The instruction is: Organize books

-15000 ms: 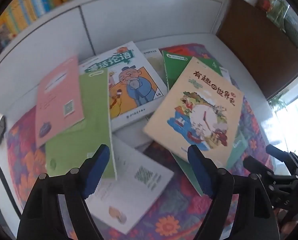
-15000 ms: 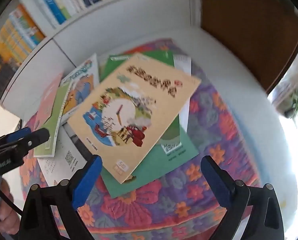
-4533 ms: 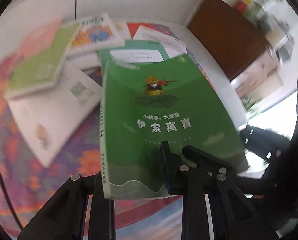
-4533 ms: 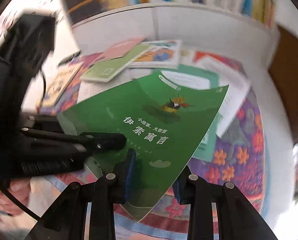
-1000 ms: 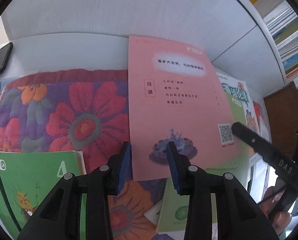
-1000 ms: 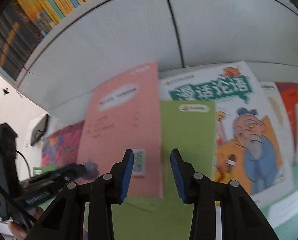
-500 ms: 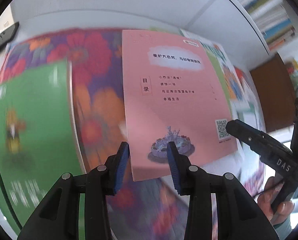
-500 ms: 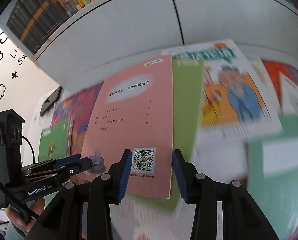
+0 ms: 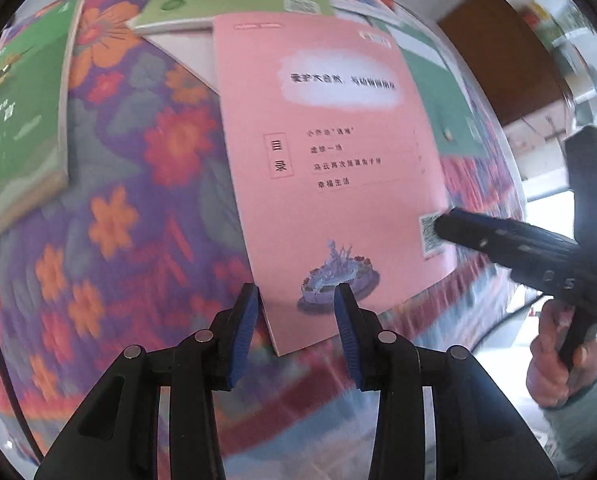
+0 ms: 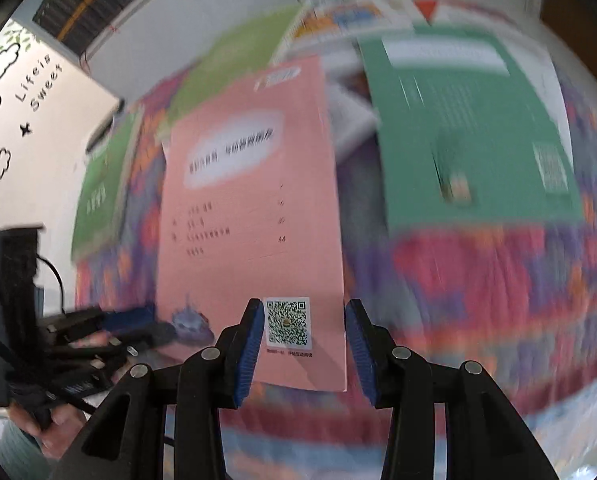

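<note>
Pink booklet (image 9: pixel 330 168) has come off the pile by the shelf wall and hangs above the floral cloth (image 9: pixel 110 216). Left gripper (image 9: pixel 296 330) and right gripper (image 10: pixel 304 344) jaws each grasp its near edge. Likely bound for the green book (image 9: pixel 18 112).

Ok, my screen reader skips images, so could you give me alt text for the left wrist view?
A pink booklet is held up over a flowered cloth, the left gripper at its near edge and the right gripper at its QR-code corner. A green book lies on the cloth at left.
</note>
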{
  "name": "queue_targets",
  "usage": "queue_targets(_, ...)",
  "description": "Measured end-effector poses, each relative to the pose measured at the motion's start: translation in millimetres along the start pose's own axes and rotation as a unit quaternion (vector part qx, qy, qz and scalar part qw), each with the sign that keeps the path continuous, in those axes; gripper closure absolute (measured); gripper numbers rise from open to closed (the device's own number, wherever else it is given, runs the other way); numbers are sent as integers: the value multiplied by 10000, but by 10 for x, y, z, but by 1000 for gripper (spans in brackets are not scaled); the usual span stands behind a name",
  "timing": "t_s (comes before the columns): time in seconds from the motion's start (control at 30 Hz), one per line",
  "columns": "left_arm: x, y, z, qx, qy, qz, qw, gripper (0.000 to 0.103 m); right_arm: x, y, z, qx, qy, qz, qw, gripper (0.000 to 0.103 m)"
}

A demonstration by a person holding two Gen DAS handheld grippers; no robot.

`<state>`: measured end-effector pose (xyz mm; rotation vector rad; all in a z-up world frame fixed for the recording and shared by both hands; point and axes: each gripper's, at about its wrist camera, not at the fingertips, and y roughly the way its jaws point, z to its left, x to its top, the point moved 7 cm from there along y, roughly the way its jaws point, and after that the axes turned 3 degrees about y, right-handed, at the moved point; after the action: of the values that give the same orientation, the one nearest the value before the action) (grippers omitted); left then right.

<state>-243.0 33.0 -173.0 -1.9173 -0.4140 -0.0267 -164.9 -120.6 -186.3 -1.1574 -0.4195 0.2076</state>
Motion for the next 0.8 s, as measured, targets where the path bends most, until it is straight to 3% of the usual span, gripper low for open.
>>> queue_targets(0.1,3,-32,50,-100,-204,-33,9997,68,-151,65,-134,171,-2,144,9998,62)
queue_targets(0.27,70,-114,282,-58,-708,-317,9970,68,-3,31,-283,268,196,-360,9988,62)
queue_targets(0.37,106,-48,277,-37,-695,-294,9971,68,107,76,-303,607,407,-634,9953,61)
queue_targets(0.53,163,50,119,51,-576,-294,9979,68,171,108,-223,873,354,-691,9932,61)
queue_targets(0.63,127,37,114,214,-493,-275,9982,68,137,89,-233,1258,489,-544,9894,61)
queue_targets(0.73,163,56,114,154,-572,-250,9979,68,109,49,-253,1688,702,-436,9822,61)
queue_targets(0.8,169,52,142,22,-671,-254,9974,68,105,-40,-267,2255,931,-408,9689,61)
